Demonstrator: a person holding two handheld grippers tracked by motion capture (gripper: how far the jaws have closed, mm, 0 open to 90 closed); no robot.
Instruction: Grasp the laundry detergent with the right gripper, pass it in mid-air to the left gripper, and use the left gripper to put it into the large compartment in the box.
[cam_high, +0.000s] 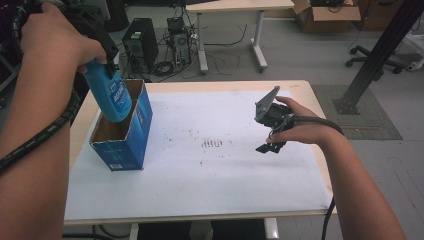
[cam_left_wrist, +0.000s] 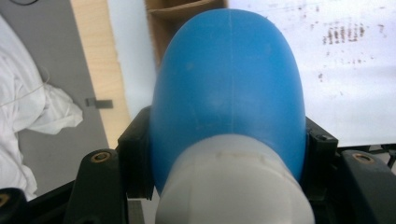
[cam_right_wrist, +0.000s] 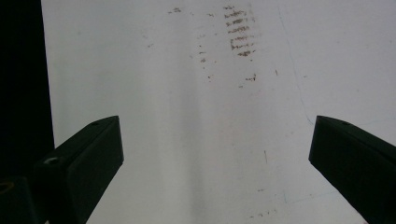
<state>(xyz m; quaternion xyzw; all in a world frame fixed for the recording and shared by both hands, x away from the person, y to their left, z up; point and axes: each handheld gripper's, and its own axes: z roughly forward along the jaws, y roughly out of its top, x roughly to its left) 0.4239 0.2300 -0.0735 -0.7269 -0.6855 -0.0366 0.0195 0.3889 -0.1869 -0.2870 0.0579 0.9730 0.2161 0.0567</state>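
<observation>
Left gripper (cam_high: 102, 60) is clamped tight on the blue bottle (cam_high: 111, 95), jaws pressed to both sides just above its white cap (cam_left_wrist: 233, 186), as the left gripper view shows. The bottle hangs bottom-down, its lower end dipping into the open top of the blue carton (cam_high: 122, 132); whether it touches the inside walls, I cannot tell. Over to the right of the carton, well apart from it, the right gripper (cam_high: 270, 145) has its jaws spread wide with nothing between them, hovering low over the white sheet (cam_high: 210, 185).

That sheet covers most of the pale wooden table (cam_high: 300, 87), and it carries a patch of dark smudges (cam_high: 212, 144) between the carton and the right gripper. The carton stands upright near the sheet's left edge, close to the table's left rim. Right of the carton, the sheet lies bare all the way to the right gripper. Beyond the table, behind the carton, a black computer tower (cam_high: 140, 42) sits on grey floor amid cables, with another desk (cam_high: 235, 7) farther back.
</observation>
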